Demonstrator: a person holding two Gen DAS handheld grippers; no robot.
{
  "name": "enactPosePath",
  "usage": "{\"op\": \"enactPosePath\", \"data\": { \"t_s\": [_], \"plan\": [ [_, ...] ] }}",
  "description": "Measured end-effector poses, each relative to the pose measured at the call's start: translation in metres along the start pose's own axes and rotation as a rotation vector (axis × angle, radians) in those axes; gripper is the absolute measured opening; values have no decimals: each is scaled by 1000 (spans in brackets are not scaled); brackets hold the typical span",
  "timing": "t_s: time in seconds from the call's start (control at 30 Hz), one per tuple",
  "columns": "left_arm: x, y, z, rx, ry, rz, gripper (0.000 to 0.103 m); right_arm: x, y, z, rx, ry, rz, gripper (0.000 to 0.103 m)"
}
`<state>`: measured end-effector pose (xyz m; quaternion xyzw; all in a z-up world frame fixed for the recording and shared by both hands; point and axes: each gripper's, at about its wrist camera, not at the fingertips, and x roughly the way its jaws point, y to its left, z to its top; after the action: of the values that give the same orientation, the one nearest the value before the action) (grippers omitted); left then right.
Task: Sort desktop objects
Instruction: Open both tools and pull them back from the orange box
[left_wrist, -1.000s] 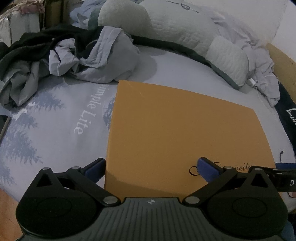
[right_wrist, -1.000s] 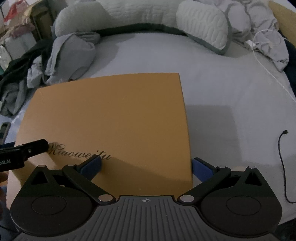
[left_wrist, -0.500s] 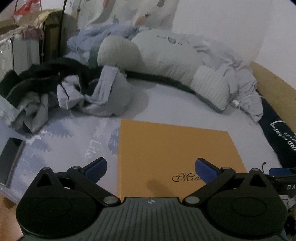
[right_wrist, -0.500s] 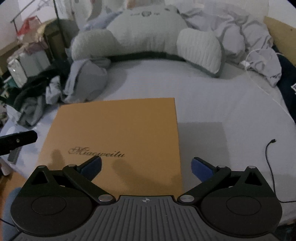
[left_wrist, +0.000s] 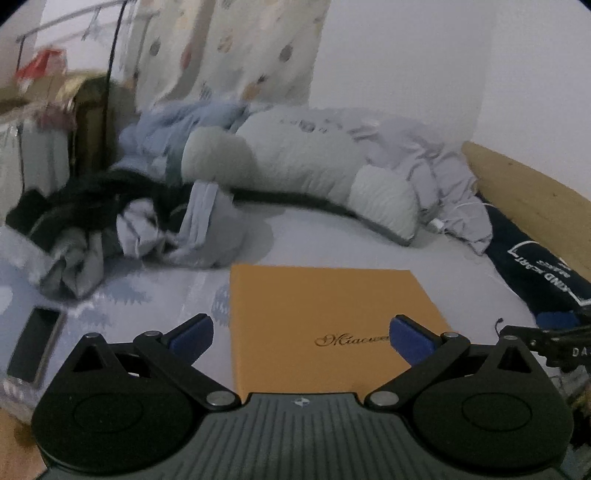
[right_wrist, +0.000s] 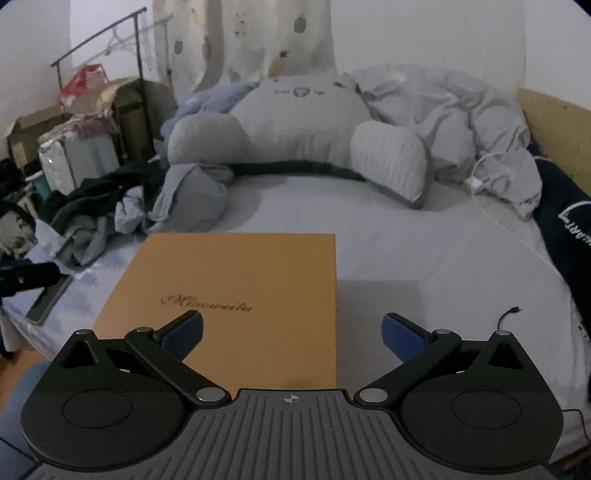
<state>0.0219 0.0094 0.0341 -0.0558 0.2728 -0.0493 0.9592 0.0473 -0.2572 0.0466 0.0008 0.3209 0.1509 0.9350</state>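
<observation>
Orange box (right_wrist: 236, 295) lies flat on the bed sheet (right_wrist: 424, 258), lid on | left gripper (left_wrist: 301, 332) jaws wide, holding nothing | right gripper (right_wrist: 291, 328) jaws wide, holding nothing | both hang apart from the box, likely so each could take an opposite edge | phone (left_wrist: 35, 345) lies left of it

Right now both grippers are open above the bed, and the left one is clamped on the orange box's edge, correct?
Not quite. The left gripper is open and holds nothing; the orange box lies flat on the bed, untouched, as the left wrist view shows. The right gripper is open too.
</observation>
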Motion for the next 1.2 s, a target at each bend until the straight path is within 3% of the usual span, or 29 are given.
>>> {"op": "enactPosePath", "data": {
  "t_s": [0.27,0.53,0.67,0.8,1.2],
  "plan": [
    [-16,-10,-22,54,-70,-49,103,-11,-9,-19,53,-15,8,103],
    [-14,-10,-42,48,-64,-63,103,-24,-2,-45,-3,-92,-9,103],
    [-15,-13,-49,48,-50,-63,103,-22,7,-56,-59,-92,-12,103],
    [-18,-19,-51,72,-59,-79,103,-17,10,-59,-18,-61,29,103],
    [-18,-19,-60,67,-33,-71,103,-14,11,-62,37,-46,43,103]
  ]
}}
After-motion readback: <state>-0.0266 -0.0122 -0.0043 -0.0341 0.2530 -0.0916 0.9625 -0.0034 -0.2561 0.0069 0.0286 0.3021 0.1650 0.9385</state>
